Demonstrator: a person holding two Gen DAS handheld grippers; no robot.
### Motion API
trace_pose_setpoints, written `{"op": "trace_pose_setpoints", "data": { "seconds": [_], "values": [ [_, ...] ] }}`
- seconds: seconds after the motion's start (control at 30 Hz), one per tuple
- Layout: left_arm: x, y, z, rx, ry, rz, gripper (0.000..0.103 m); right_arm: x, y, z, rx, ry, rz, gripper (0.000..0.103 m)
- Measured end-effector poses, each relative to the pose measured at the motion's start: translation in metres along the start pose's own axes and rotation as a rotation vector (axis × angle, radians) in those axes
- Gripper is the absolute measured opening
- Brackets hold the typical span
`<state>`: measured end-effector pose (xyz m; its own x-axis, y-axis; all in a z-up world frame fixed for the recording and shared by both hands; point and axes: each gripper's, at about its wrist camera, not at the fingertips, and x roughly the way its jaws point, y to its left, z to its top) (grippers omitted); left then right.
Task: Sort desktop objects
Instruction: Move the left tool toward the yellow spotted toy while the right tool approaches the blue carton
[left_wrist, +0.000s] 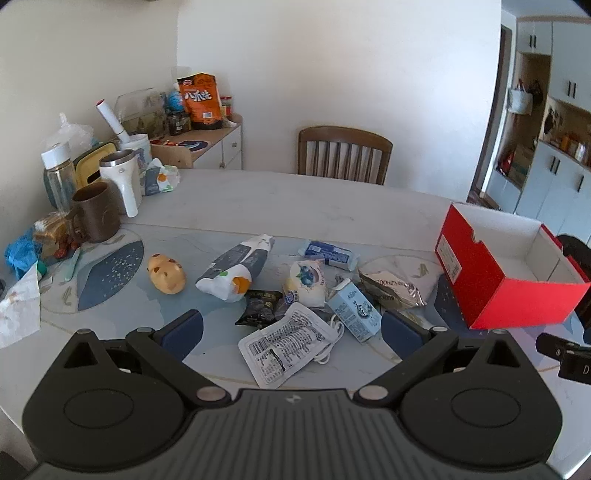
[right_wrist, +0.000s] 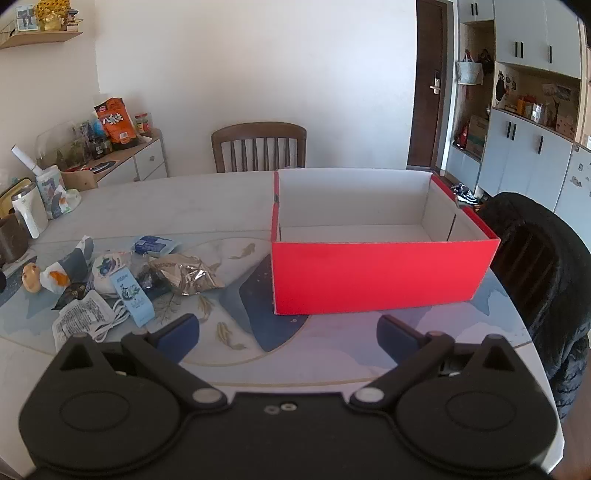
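Left wrist view shows the left gripper (left_wrist: 291, 328) spread wide, holding nothing, above a heap of small packets (left_wrist: 295, 295) on the surface (left_wrist: 295, 199). Right gripper (right_wrist: 288, 334) is also wide and empty. Just ahead of it stands the red box (right_wrist: 369, 277), white inside, with bare surface between.
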<state>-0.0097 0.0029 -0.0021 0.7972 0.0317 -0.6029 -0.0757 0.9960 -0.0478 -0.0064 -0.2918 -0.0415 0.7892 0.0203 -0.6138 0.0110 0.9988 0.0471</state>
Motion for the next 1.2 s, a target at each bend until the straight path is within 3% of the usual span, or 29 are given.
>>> {"op": "trace_pose_setpoints", "data": {
  "seconds": [0.4, 0.7, 1.2],
  "values": [
    [-0.001, 0.017, 0.000, 0.013, -0.048, 0.004, 0.103, -0.001, 0.008, 0.001, -0.012, -0.006, 0.001, 0.102],
    [0.021, 0.044, 0.009, 0.038, -0.015, -0.071, 0.103, 0.004, 0.032, 0.005, -0.010, -0.010, -0.039, 0.102],
    [0.069, 0.117, 0.039, 0.099, -0.046, -0.134, 0.103, 0.028, 0.115, 0.014, 0.018, -0.014, -0.081, 0.102]
  ]
}}
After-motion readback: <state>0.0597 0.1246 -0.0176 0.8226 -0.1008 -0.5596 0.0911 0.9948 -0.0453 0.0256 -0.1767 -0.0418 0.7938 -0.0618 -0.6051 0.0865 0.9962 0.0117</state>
